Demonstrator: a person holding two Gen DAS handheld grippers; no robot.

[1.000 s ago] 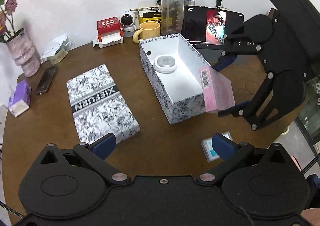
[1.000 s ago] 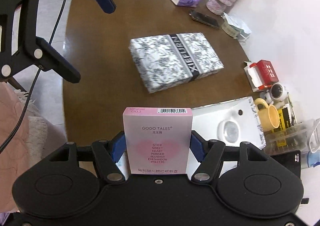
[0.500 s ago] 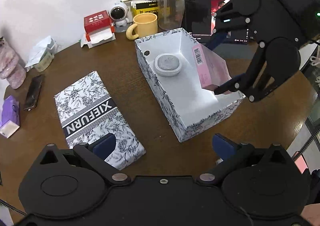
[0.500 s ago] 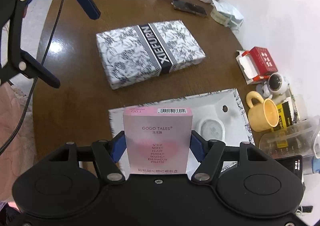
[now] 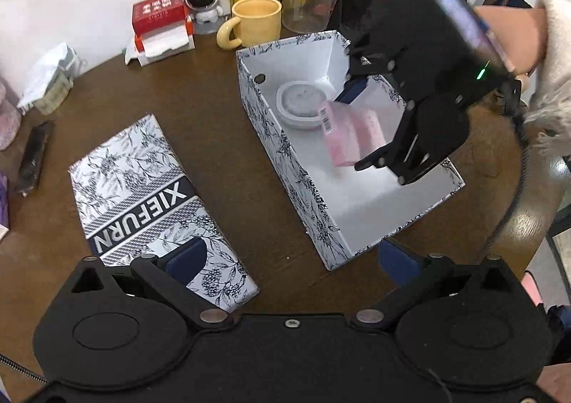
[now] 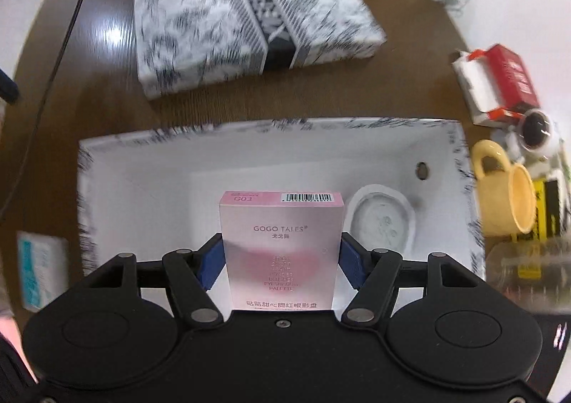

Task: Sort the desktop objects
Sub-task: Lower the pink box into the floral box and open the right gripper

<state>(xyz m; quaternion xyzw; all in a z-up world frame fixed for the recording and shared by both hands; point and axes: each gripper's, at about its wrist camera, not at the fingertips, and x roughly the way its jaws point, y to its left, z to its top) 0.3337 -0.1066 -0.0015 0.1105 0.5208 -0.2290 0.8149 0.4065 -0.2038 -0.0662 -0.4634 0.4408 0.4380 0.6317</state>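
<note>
The right tongs (image 6: 282,256) clamp a pink carton (image 6: 282,242) by its sides, holding it inside the open patterned box (image 5: 285,160) beside a round white dish (image 5: 301,105). The left tongs (image 5: 291,260) are spread wide and empty over the bench's (image 5: 214,139) near edge, above the box lid (image 5: 142,189).

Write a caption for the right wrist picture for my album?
Right tool holding a pink box over the open patterned box, beside a round white case.
</note>
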